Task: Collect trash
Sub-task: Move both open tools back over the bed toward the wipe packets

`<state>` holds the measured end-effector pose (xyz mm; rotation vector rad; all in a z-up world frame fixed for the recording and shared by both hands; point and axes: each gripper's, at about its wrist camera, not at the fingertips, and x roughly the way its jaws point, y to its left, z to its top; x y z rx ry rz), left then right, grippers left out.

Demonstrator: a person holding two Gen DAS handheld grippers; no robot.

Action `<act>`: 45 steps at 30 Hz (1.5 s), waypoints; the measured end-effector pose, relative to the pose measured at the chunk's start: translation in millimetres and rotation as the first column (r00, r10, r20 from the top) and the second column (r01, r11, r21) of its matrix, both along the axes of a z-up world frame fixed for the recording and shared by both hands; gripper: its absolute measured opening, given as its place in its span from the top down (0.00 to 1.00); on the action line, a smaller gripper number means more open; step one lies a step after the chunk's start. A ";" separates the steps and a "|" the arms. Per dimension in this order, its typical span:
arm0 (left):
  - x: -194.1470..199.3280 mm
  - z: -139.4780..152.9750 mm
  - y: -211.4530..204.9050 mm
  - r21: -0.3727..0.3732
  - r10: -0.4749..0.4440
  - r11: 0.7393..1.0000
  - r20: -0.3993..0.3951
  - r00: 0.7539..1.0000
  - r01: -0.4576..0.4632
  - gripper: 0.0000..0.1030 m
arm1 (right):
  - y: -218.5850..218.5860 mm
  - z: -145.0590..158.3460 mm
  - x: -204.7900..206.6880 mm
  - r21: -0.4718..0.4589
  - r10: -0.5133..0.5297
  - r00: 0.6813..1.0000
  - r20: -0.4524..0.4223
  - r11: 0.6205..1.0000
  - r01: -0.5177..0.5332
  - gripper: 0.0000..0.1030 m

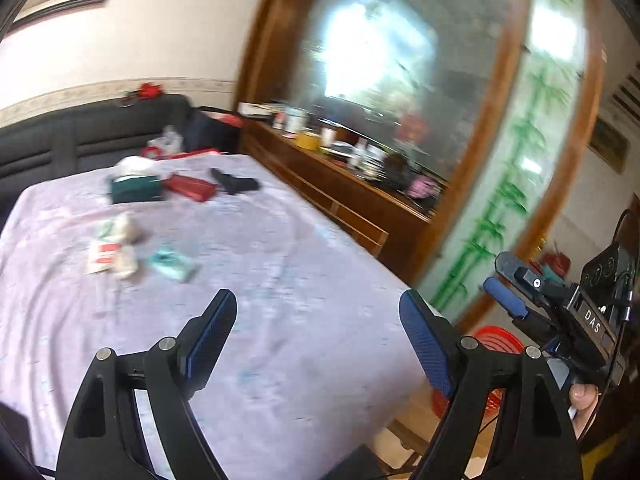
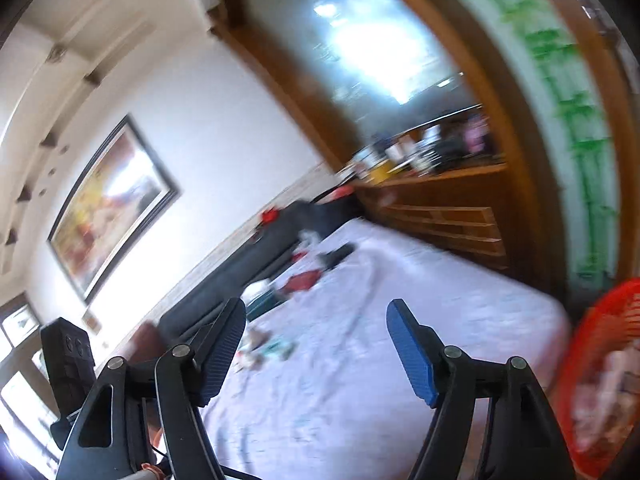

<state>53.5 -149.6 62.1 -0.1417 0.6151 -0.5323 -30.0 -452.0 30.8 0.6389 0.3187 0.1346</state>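
Fingers: left gripper (image 1: pixel 318 334) and right gripper (image 2: pixel 316 344) both spread apart, empty. Trash: crumpled wrappers (image 1: pixel 114 254) on desk (image 1: pixel 280 264), left side. Red basket (image 2: pixel 600 380) beside desk. Step: between pickups. Next: reach for wrappers.

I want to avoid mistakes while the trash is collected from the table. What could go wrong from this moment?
1. Both views are blurred, so the small wrappers may be hard to target.
2. The tissue box and red case lie near them and might be taken as trash.
3. The red basket stands off the table's edge; a piece carried there could drop beside it.
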 end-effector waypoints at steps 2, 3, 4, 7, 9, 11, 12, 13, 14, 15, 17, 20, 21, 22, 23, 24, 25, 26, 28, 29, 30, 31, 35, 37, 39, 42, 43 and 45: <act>2.1 -0.2 26.0 -0.018 0.032 0.999 -0.009 0.999 -0.033 0.20 | 23.6 1.5 15.1 -0.001 0.050 0.999 -0.004 0.999 -0.050 0.24; 3.0 -1.4 35.5 -0.022 0.046 0.999 -0.011 0.999 -0.046 0.20 | 37.8 2.7 23.3 -0.007 0.081 0.997 -0.010 0.997 -0.081 0.24; 4.4 -1.7 45.6 -0.023 0.063 0.998 -0.013 0.998 -0.064 0.20 | 47.7 2.2 26.0 -0.015 0.100 0.995 -0.015 0.995 -0.100 0.23; 10.7 -5.1 74.7 -0.043 0.111 0.993 -0.030 0.993 -0.112 0.20 | 79.0 1.3 43.4 -0.046 0.149 0.988 -0.035 0.988 -0.151 0.22; 17.0 -7.5 80.6 -0.050 0.124 0.991 -0.043 0.991 -0.126 0.20 | 96.9 1.3 54.3 -0.072 0.171 0.984 -0.052 0.982 -0.174 0.22; 22.3 -12.2 94.2 -0.056 0.144 0.988 -0.055 0.988 -0.147 0.20 | 108.3 1.3 64.1 -0.093 0.190 0.980 -0.064 0.976 -0.195 0.21; 25.6 -14.6 100.2 -0.060 0.153 0.986 -0.062 0.986 -0.156 0.20 | 114.2 1.6 67.2 -0.098 0.194 0.979 -0.068 0.975 -0.200 0.21; 28.0 -16.3 103.0 -0.062 0.157 0.985 -0.068 0.985 -0.162 0.20 | 119.6 1.2 72.7 -0.101 0.197 0.978 -0.076 0.974 -0.204 0.21; 31.8 -18.5 107.8 -0.066 0.164 0.983 -0.077 0.983 -0.169 0.20 | 123.9 0.6 77.1 -0.102 0.202 0.976 -0.082 0.972 -0.210 0.21; 35.1 -20.3 111.0 -0.068 0.170 0.982 -0.084 0.982 -0.176 0.20 | 124.8 1.0 80.3 -0.103 0.206 0.975 -0.083 0.971 -0.214 0.21; 39.4 -23.0 114.4 -0.075 0.177 0.980 -0.095 0.980 -0.184 0.20 | 132.2 1.0 87.7 -0.116 0.205 0.975 -0.089 0.970 -0.214 0.21; 48.7 -27.3 117.2 -0.079 0.188 0.977 -0.112 0.976 -0.197 0.20 | 136.4 0.7 94.7 -0.120 0.205 0.974 -0.101 0.969 -0.216 0.21; 50.6 -28.3 118.0 -0.082 0.190 0.976 -0.115 0.975 -0.200 0.20 | 136.6 -0.2 98.5 -0.120 0.207 0.973 -0.105 0.968 -0.219 0.21; 53.3 -29.6 118.4 -0.083 0.192 0.976 -0.120 0.974 -0.203 0.20 | 137.1 -1.7 102.5 -0.122 0.209 0.972 -0.111 0.968 -0.222 0.21; 57.0 -31.3 118.6 -0.082 0.193 0.975 -0.127 0.973 -0.204 0.20 | 137.0 -1.9 104.7 -0.124 0.208 0.971 -0.117 0.967 -0.222 0.21; 58.9 -32.4 118.6 -0.081 0.195 0.975 -0.129 0.972 -0.206 0.20 | 136.7 -3.6 109.1 -0.125 0.208 0.970 -0.125 0.967 -0.223 0.21; 62.0 -34.0 119.0 -0.081 0.201 0.974 -0.132 0.971 -0.212 0.20 | 136.3 -4.2 113.9 -0.124 0.210 0.969 -0.127 0.966 -0.225 0.21; 63.6 -34.8 119.1 -0.081 0.203 0.973 -0.134 0.970 -0.215 0.20 | 136.1 -5.0 115.9 -0.124 0.210 0.969 -0.130 0.966 -0.226 0.21; 68.5 -37.3 119.0 -0.083 0.207 0.972 -0.144 0.968 -0.220 0.20 | 135.0 -7.3 123.1 -0.118 0.215 0.966 -0.141 0.965 -0.232 0.21; 72.0 -39.3 118.4 -0.081 0.208 0.972 -0.152 0.966 -0.222 0.20 | 133.8 -9.1 128.6 -0.113 0.223 0.964 -0.147 0.964 -0.240 0.21; 75.1 -40.6 117.8 -0.079 0.208 0.972 -0.156 0.966 -0.222 0.20 | 134.2 -10.1 130.7 -0.110 0.229 0.962 -0.150 0.963 -0.246 0.21; 78.2 -42.5 116.8 -0.078 0.210 0.971 -0.160 0.965 -0.224 0.20 | 134.0 -11.4 134.9 -0.111 0.234 0.960 -0.155 0.961 -0.253 0.21; 88.3 -48.4 112.4 -0.069 0.207 0.973 -0.172 0.963 -0.222 0.20 | 131.2 -13.9 145.7 -0.100 0.251 0.954 -0.165 0.958 -0.269 0.21; 92.4 -51.1 112.5 -0.072 0.209 0.972 -0.175 0.962 -0.224 0.20 | 129.1 -15.3 150.3 -0.099 0.252 0.953 -0.169 0.957 -0.271 0.21; 99.0 -55.4 114.4 -0.074 0.209 0.971 -0.192 0.959 -0.227 0.20 | 127.1 -17.3 155.1 -0.097 0.253 0.951 -0.176 0.957 -0.272 0.21; 108.1 -62.1 122.5 -0.085 0.217 0.967 -0.224 0.950 -0.241 0.20 | 126.8 -19.5 162.6 -0.089 0.265 0.946 -0.185 0.955 -0.284 0.21; 111.3 -64.1 126.3 -0.089 0.224 0.964 -0.235 0.946 -0.250 0.20 | 127.3 -20.4 165.5 -0.085 0.274 0.943 -0.188 0.952 -0.294 0.21; 117.8 -67.9 134.2 -0.096 0.238 0.958 -0.258 0.936 -0.270 0.20 | 128.3 -22.8 171.5 -0.082 0.285 0.939 -0.195 0.949 -0.305 0.21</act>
